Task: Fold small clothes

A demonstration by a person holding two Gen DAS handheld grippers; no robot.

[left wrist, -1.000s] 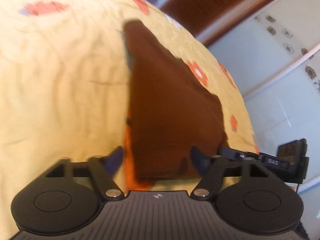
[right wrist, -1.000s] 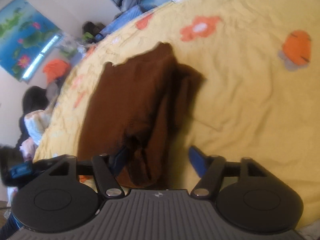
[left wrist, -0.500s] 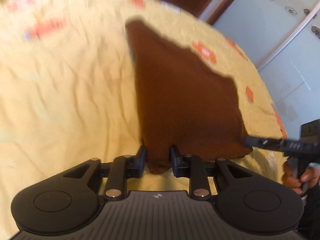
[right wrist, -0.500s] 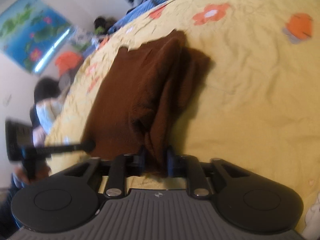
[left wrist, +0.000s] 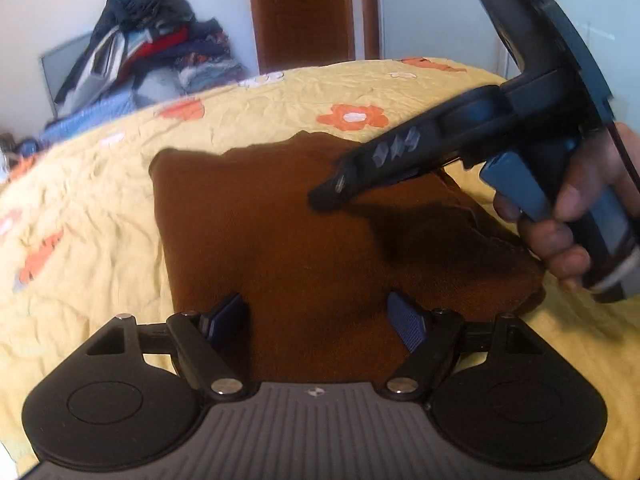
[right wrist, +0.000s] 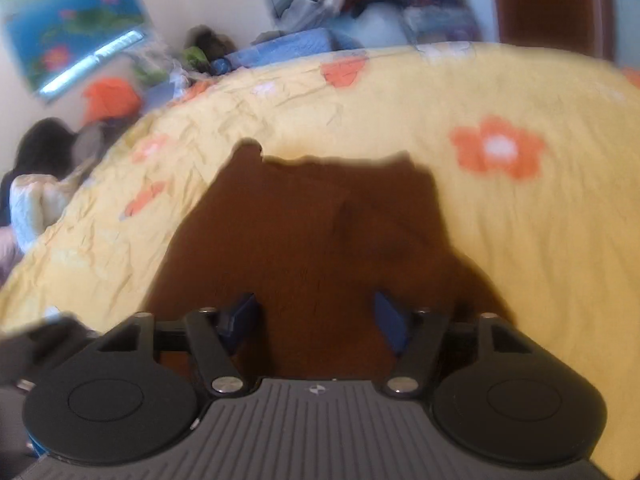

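A brown garment (left wrist: 304,240) lies folded on the yellow flowered bedspread (left wrist: 88,216); it also shows in the right wrist view (right wrist: 320,232). My left gripper (left wrist: 318,318) is open, its blue pads apart over the garment's near edge. My right gripper (right wrist: 316,320) is open too, over the same garment. In the left wrist view the right gripper (left wrist: 332,196) reaches in from the right, held by a hand (left wrist: 560,220), its tip above the cloth.
A heap of clothes (left wrist: 140,56) lies beyond the bed's far edge by the wall. A brown door (left wrist: 304,12) stands behind. A person (right wrist: 36,184) sits at the bed's left side under a blue picture (right wrist: 68,20).
Half a second ago both grippers were shut on the garment's near edge. Both have let go and opened, and the garment now lies flatter, folded over on the bed.
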